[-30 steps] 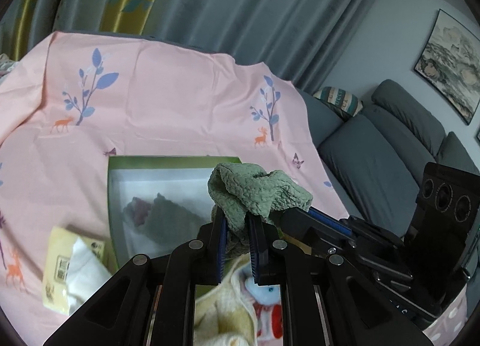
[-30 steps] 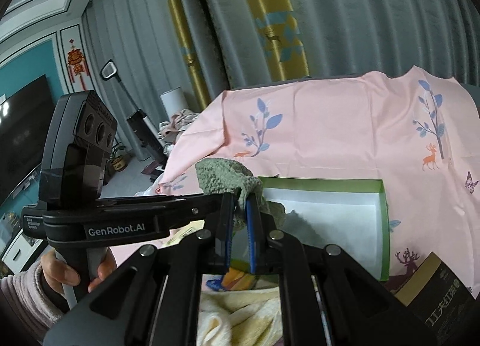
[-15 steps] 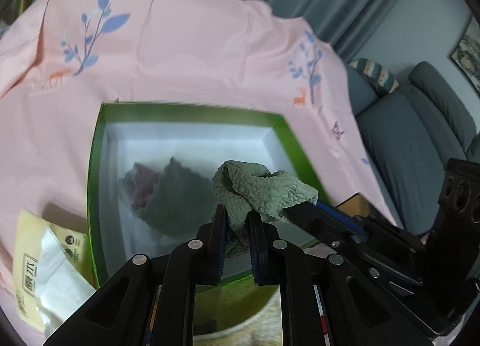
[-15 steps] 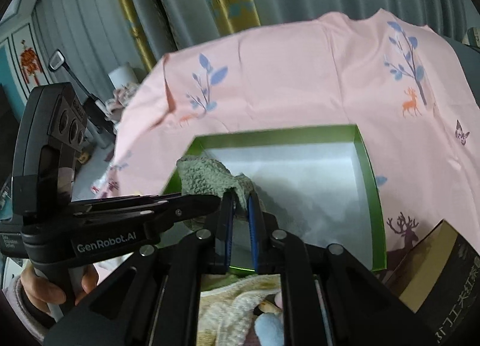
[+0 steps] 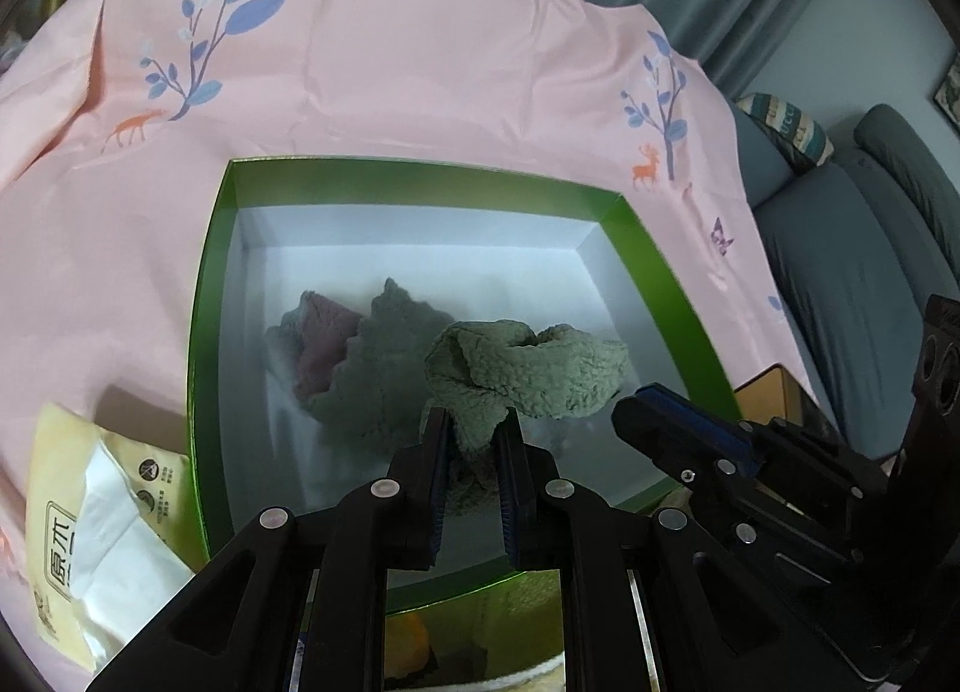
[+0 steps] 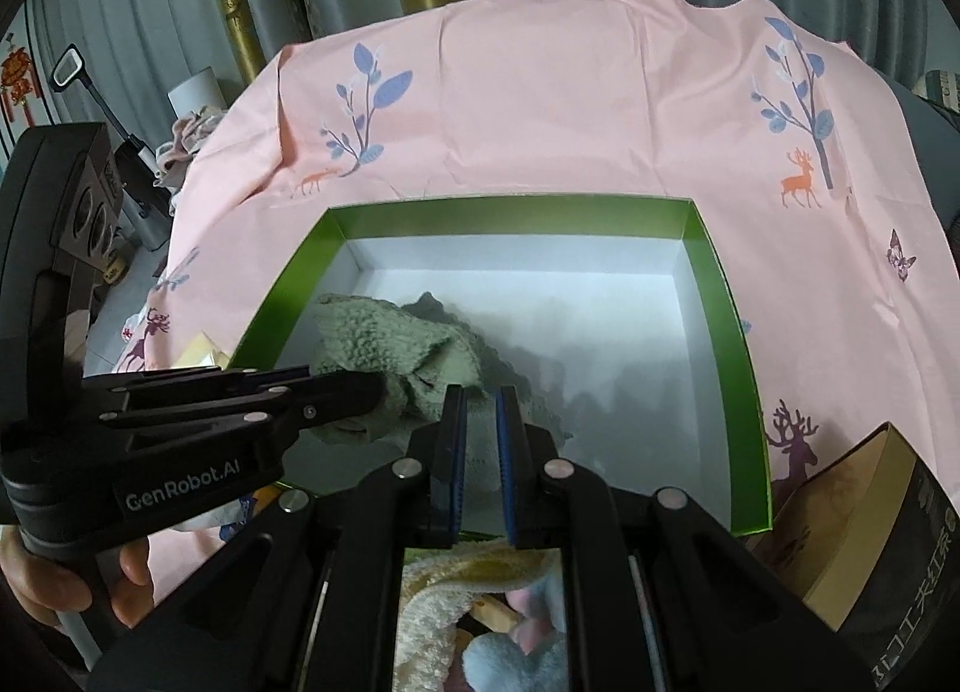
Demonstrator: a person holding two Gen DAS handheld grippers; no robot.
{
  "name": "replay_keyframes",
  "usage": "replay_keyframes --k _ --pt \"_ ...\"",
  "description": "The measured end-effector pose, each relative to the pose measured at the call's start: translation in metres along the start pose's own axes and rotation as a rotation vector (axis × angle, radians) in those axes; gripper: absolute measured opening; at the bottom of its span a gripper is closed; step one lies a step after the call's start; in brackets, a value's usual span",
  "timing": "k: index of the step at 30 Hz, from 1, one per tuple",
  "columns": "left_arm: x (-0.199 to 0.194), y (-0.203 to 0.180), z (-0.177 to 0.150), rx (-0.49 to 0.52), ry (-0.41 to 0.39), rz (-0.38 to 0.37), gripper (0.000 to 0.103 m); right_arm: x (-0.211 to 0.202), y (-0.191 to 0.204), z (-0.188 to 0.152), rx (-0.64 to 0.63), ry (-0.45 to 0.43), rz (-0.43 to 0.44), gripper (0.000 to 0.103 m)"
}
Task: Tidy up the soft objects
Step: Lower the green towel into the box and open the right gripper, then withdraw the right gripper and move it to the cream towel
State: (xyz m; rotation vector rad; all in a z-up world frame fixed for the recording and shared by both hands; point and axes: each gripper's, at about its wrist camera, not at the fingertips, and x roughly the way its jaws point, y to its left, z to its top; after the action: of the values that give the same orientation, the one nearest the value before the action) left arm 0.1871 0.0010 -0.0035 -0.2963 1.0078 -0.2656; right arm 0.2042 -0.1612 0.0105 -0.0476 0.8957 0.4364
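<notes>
Left claw apparently pinching half-hidden green cloth.

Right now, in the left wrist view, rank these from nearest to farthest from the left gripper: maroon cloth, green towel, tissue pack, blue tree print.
1. Green towel: pinched in the left gripper.
2. Maroon cloth: in the box, up-left.
3. Tissue pack: outside the box, far left.
4. Blue tree print: far top left.
</notes>
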Motion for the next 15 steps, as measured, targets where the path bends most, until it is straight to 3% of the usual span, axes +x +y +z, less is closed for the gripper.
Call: replay_keyframes --k 4,5,8,9,12,15 --pt "0.001 0.000 -0.001 0.007 0.013 0.026 0.013 0.000 -0.001 -0.001 0.000 0.007 -0.019 0.012" --pt "0.001 0.001 -0.001 0.004 0.017 0.034 0.018 0.000 -0.001 -0.001 -0.001 0.008 -0.027 0.017" --pt "-0.001 0.002 -0.001 0.002 0.016 0.059 0.052 -0.004 -0.001 -0.003 -0.007 -0.003 -0.048 0.037" --pt "-0.003 0.004 -0.001 0.002 0.009 0.080 0.061 -0.006 -0.001 -0.003 -0.006 -0.009 -0.056 0.036" --pt "-0.008 0.008 -0.003 -0.010 0.001 0.072 0.071 -0.011 -0.003 -0.005 -0.002 -0.020 -0.061 0.038" --pt "-0.019 0.009 -0.007 -0.011 -0.019 0.075 0.074 -0.020 -0.002 -0.007 -0.009 -0.039 -0.071 0.040"
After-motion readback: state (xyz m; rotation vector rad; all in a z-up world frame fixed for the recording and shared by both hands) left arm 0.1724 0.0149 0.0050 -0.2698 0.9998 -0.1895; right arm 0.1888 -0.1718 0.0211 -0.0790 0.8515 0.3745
